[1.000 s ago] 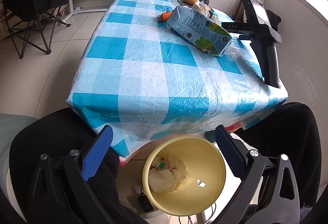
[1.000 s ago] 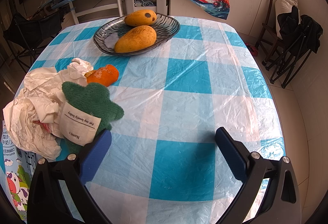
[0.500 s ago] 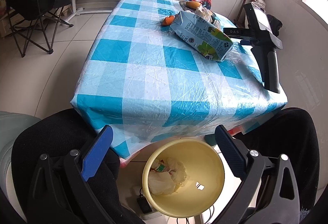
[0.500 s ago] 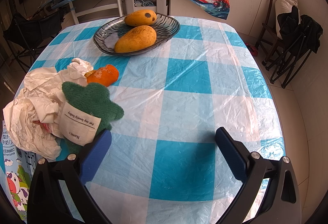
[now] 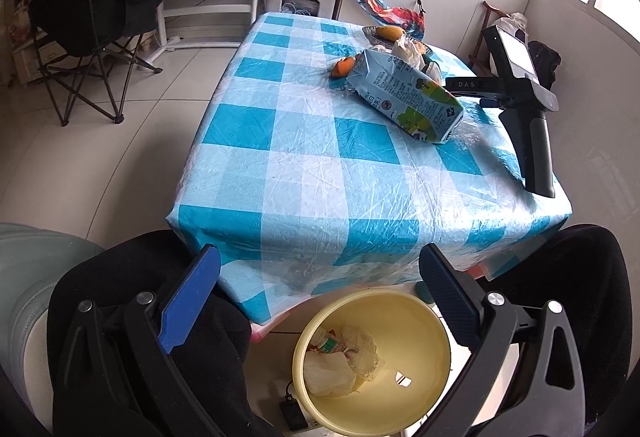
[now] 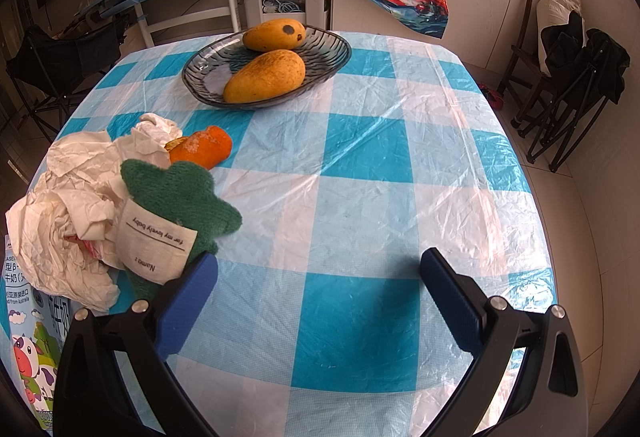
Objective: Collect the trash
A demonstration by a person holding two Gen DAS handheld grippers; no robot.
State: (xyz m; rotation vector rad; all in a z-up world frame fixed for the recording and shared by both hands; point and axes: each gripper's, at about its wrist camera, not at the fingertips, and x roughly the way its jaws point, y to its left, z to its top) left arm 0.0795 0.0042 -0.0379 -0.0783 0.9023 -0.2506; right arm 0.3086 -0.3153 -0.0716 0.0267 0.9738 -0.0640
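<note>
We see the left gripper (image 5: 318, 297) held low off the near edge of the surface (image 5: 304, 173), its blue-padded fingers (image 5: 188, 301) spread wide with nothing between them, above a yellow bin (image 5: 424, 353) on the floor that already holds crumpled plastic and a small bottle. The milk carton (image 5: 404, 95) lies on its side toward the far right part of the surface, with an orange peel (image 5: 344, 66) just beyond its far end. The right gripper (image 6: 318, 289) hovers over the checked cloth with its fingers (image 6: 186, 307) also spread and empty. From that view the milk carton (image 6: 28, 341) lies at the left edge, with crumpled white paper (image 6: 68, 213) on top of it and a green knitted toy (image 6: 180, 193) bearing a cloth label leaning against the paper, just ahead of the left finger. The orange peel (image 6: 202, 147) sits just beyond the toy, and farther back a glass dish (image 6: 332, 49) holds two mangoes (image 6: 266, 75).
</note>
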